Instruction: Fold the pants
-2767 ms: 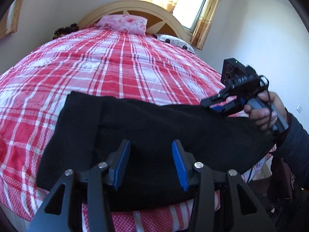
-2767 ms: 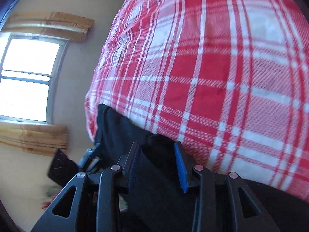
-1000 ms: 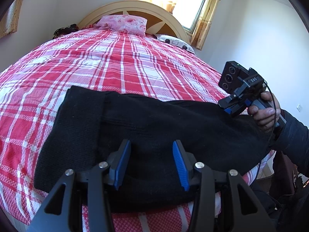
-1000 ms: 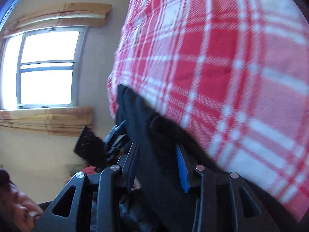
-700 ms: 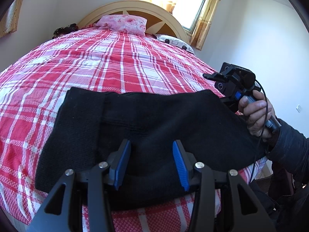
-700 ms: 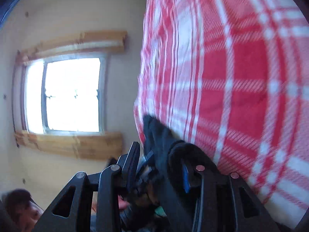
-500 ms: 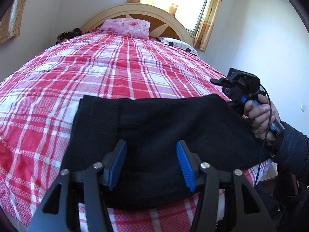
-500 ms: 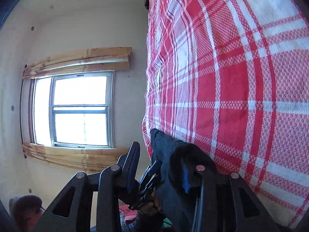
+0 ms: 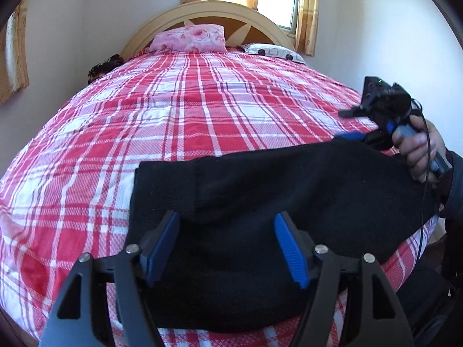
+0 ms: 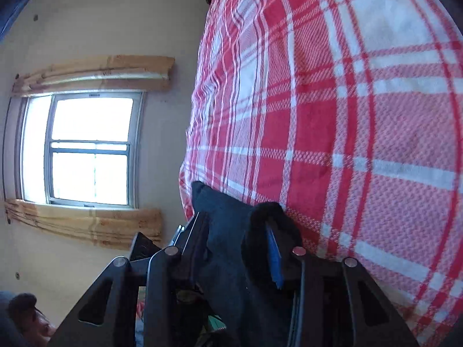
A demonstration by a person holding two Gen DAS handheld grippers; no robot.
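Black pants [image 9: 260, 179], folded into a wide band, lie across the near edge of the bed's red plaid cover [image 9: 202, 110]. My left gripper [image 9: 226, 215] hovers over their near middle. Its jaws are opening, and the blue pads stand apart above the cloth without pressing it. At the pants' far right corner a hand [image 9: 416, 147] holds my right gripper [image 9: 356, 124]. In the right wrist view the right gripper [image 10: 234, 222] is shut on a bunch of the pants [image 10: 225, 211]. Black cloth curls over its blue pad [image 10: 273, 254].
A pink pillow [image 9: 189, 39] and a white spotted pillow [image 9: 272, 50] lie against the curved headboard [image 9: 202, 11]. A dark bundle [image 9: 104, 63] sits at the bed's far left. A window [image 10: 89, 150] is beyond the bed's side. A dark sleeve [image 9: 454, 196] is at the right.
My left gripper's jaws have widened over the pants. The right gripper has lifted the pants' right corner and carried it farther onto the bed, straightening the far edge; its view has swung.
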